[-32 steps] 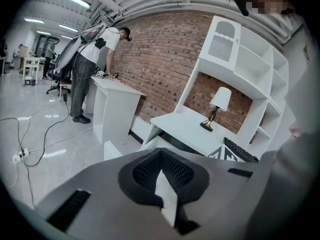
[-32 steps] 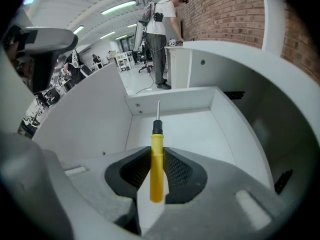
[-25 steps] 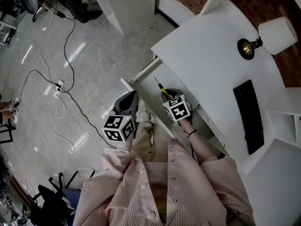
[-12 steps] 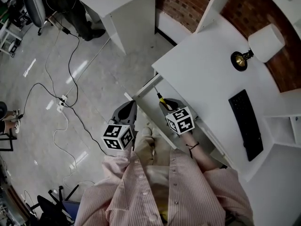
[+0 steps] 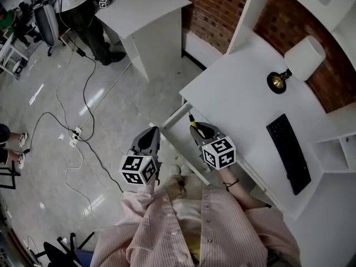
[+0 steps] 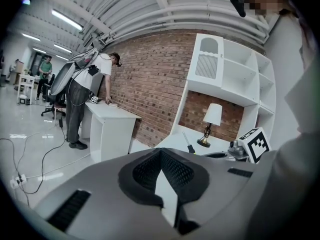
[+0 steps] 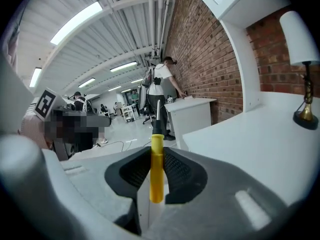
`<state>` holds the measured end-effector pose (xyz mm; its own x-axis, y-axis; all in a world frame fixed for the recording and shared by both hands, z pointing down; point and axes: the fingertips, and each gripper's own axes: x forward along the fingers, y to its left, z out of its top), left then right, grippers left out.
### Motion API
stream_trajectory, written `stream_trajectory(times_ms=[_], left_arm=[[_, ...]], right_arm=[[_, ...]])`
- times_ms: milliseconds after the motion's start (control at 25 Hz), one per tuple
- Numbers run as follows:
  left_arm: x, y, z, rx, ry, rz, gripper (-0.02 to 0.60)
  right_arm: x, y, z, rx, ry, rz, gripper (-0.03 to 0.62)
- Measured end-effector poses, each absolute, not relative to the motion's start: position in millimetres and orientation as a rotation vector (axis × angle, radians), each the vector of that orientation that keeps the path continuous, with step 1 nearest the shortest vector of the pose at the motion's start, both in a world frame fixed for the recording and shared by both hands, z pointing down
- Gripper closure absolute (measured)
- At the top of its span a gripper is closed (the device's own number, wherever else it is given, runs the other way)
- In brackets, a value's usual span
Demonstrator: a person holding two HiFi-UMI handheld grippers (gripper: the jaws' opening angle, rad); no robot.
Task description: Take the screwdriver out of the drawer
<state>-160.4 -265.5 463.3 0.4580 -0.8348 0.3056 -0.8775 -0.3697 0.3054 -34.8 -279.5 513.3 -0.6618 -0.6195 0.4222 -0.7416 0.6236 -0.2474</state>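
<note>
right gripper (image 5: 198, 131) grips the screwdriver (image 7: 156, 165) between its jaws.

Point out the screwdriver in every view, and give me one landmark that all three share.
Head view: the screwdriver is just above centre, sticking out of the right gripper at the desk edge.
Left gripper view: right of centre, a thin shaft in front of the desk.
Right gripper view: dead centre, its yellow handle clamped between the fingers.
Shared landmark: the table lamp.
</note>
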Motion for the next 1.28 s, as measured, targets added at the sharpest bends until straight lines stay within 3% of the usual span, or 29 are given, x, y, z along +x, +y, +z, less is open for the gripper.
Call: stream_trajectory(times_ms=[1280], left_arm=[[-173, -278, 369, 2.471, -1.571, 0.000, 0.583]], right_arm=[[24, -288, 372, 1.507, -2.828, 0.439, 0.516]])
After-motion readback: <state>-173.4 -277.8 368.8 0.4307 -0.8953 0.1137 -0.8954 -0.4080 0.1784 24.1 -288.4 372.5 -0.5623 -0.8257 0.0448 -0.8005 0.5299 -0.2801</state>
